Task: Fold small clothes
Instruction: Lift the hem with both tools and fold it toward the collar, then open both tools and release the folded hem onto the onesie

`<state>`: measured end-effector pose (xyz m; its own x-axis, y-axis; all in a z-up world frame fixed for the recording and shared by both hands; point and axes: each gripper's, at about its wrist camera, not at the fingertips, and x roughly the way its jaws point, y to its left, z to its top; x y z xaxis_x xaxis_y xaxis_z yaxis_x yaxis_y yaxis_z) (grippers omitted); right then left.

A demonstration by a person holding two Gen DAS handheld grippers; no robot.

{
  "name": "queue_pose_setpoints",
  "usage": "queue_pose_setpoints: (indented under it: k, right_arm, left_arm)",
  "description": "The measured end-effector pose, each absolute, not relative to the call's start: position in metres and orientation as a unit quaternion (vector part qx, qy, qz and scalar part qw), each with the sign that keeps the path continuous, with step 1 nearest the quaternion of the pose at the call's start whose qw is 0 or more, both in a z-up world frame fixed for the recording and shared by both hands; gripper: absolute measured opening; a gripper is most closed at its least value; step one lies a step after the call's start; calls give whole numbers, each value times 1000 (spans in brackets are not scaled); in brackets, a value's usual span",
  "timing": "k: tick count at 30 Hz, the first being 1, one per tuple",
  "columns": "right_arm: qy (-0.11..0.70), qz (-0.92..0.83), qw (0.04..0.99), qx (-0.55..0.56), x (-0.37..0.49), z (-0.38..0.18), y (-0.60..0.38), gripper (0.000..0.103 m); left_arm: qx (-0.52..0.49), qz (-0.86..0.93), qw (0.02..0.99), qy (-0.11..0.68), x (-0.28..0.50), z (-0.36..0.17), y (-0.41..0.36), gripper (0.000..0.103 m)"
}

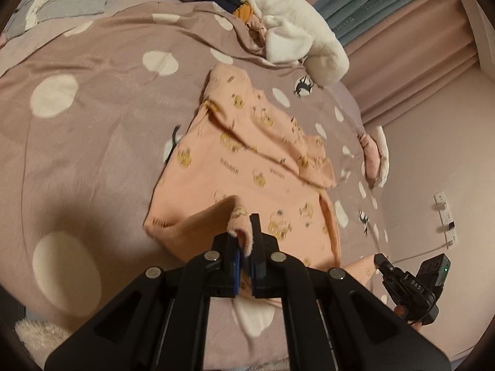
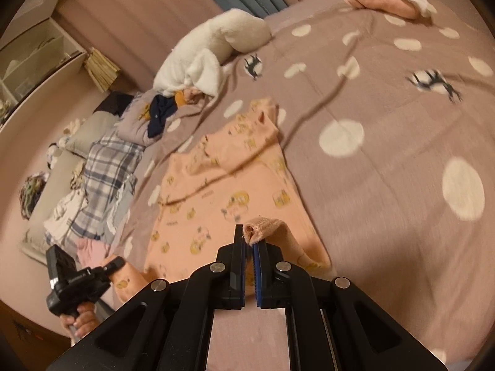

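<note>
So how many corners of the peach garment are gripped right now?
2: the left hand-held gripper pinches the peach garment at one near corner, the right hand-held gripper at the other.

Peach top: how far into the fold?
Early. Done: peach top lies spread on the dotted bedspread. In hand: left hand-held gripper and right hand-held gripper each pinch a near edge. Left: the fold itself, plus the clothes pile.

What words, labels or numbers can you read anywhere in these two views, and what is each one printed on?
"DAS": white letters, seemingly upside down, on the right gripper body in the left wrist view; uncertain.
Small brown words printed on the peach garment: too blurred to read.
Print on the teal curtain folds: too small to read.
Nothing else legible.
</note>
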<state>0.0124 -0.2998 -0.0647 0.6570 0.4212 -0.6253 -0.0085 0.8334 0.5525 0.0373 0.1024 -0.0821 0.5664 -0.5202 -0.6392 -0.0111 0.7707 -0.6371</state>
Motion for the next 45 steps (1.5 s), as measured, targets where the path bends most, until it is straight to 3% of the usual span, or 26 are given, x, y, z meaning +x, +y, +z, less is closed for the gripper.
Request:
queue_pose_setpoints:
  k: [20,40,45]
  right_arm:
    - [381,143,886,224,156,-21,-300,7]
    - [423,125,864,243,242,-71,-315,7]
    - [459,68,861,207,267,-82,-308,7]
  left_arm:
    - [-366,-135,842,373,173,-42,121,3]
    - [-382,-102,829,395,256,-94,128,4]
    - [-377,4,822,428,280,-111,137,8]
